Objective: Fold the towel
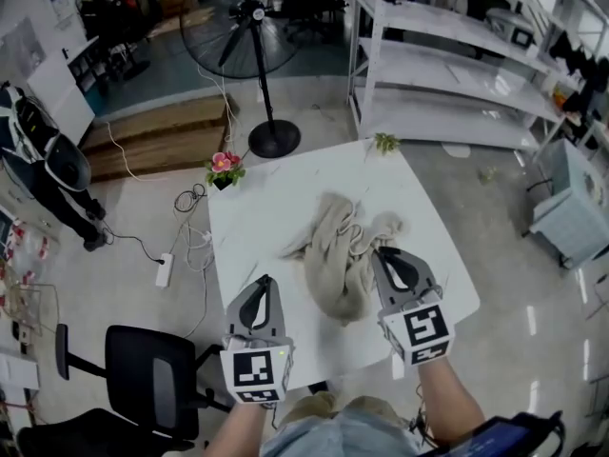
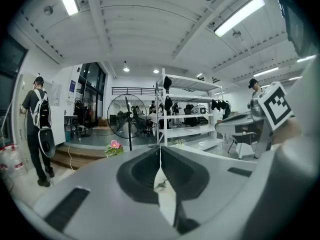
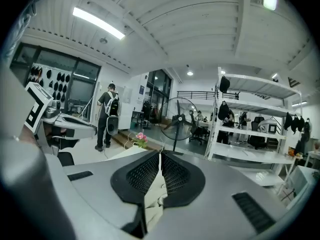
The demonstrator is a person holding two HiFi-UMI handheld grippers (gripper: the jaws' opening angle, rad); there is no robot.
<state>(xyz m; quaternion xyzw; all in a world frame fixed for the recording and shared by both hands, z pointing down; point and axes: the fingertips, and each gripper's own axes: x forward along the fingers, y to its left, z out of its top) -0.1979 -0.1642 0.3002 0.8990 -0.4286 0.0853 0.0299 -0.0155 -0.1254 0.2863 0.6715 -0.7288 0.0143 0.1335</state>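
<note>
Loosely bunched, the towel [image 1: 341, 260] lies on the table [image 1: 252, 212]. The right gripper [image 1: 380, 252] pinches its near-right fold, with beige cloth showing between the pads. The left gripper [image 1: 263, 281] is pressed together beside the towel; a pale sliver under its tips is hard to identify. Flowers [image 1: 225, 167] stand at the far-left corner, their pot barely visible.

The towel [image 1: 343, 260] lay on the table [image 1: 257, 222], right of its middle. A flower pot [image 1: 224, 169] stood at the far left corner, with a fan [image 1: 252, 31] behind it. Shelves [image 1: 447, 65] stood far right, and a chair [image 1: 143, 379] near left. A power strip [image 1: 164, 269] lay on the floor, left.
</note>
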